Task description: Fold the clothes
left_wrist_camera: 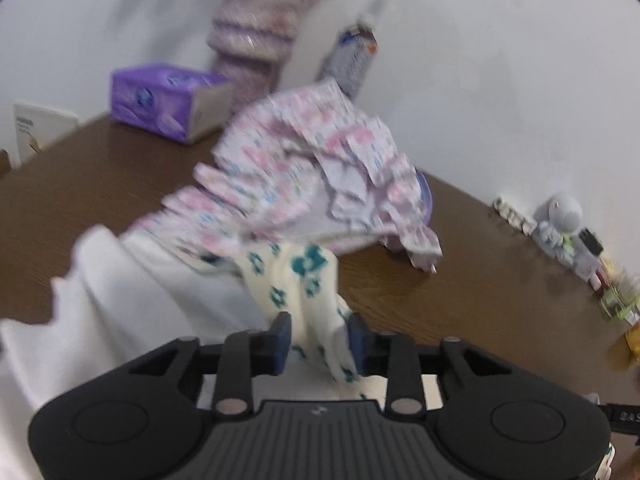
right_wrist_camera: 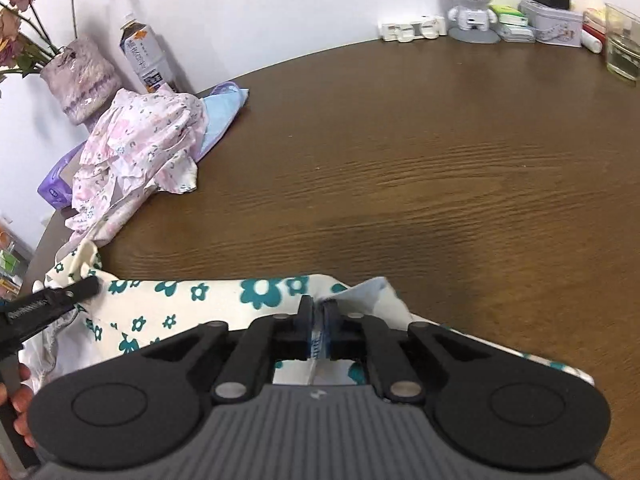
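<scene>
Brown wood-grain table (right_wrist_camera: pixel 420 152) against a white wall, with a pink floral garment (right_wrist_camera: pixel 136 148) heaped at far left over a pale blue cloth (right_wrist_camera: pixel 224 112), hiding most of a purple tissue box (left_wrist_camera: pixel 160 100). Cream garment with teal flowers (right_wrist_camera: pixel 192 308) stretched along the near edge, one end bunched and pinched between the pads of the left gripper (left_wrist_camera: pixel 319 342), the other edge clamped tight in the right gripper (right_wrist_camera: pixel 319 326), its lower part cut off behind the gripper body. Left-wrist view badly motion-blurred, white fabric (left_wrist_camera: pixel 120 300) at near left hard to identify; vase (right_wrist_camera: pixel 82 80), bottle (right_wrist_camera: pixel 146 60), small white figurine (right_wrist_camera: pixel 472 4) lined along the far wall.
</scene>
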